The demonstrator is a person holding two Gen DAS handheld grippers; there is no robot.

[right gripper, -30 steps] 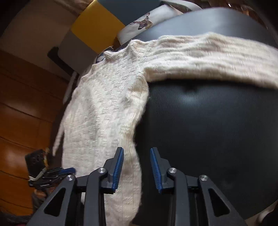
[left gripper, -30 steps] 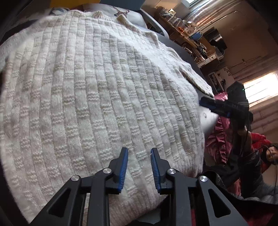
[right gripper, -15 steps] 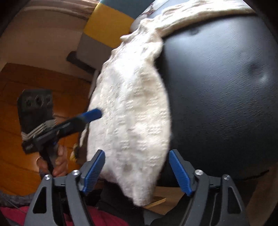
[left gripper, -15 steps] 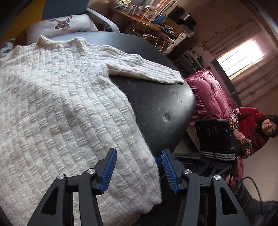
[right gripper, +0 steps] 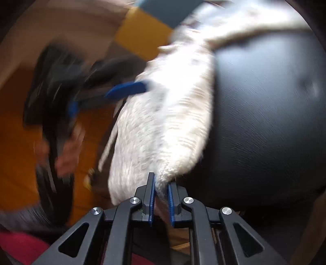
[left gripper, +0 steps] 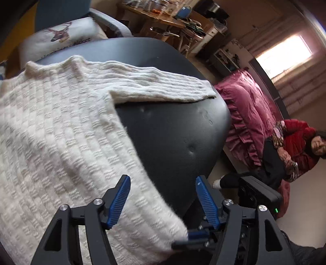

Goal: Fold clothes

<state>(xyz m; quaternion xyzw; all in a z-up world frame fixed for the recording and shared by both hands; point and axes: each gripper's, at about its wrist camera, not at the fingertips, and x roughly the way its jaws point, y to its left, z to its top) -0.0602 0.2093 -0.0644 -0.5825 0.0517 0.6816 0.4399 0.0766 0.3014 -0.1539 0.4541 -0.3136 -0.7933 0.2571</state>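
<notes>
Nearest in the right wrist view, the right gripper (right gripper: 161, 195) is clamped on the bottom corner of the cream knitted sweater (right gripper: 169, 114), a tuft of the hem pinched between its blue pads. In the left wrist view, the left gripper (left gripper: 163, 200) stands wide open above the same hem edge, its blue pads (left gripper: 119, 201) apart, with cloth under the left one and black surface under the right; it holds nothing. The sweater (left gripper: 57, 130) lies flat across the black padded bench (left gripper: 173, 130), covering the left part of it, its lower corner hanging off the near edge. One sleeve (left gripper: 163, 87) stretches out to the right across the bench top, its cuff reaching the far rim. Beyond the bench lies a white cushion with a deer print (left gripper: 61, 38). To the right stands a bed with a crimson ruffled cover (left gripper: 248, 114), and beside it sits a person in a red jacket (left gripper: 295, 146). Farther back is a cluttered wooden desk (left gripper: 163, 18) and a bright window (left gripper: 285, 55).
</notes>
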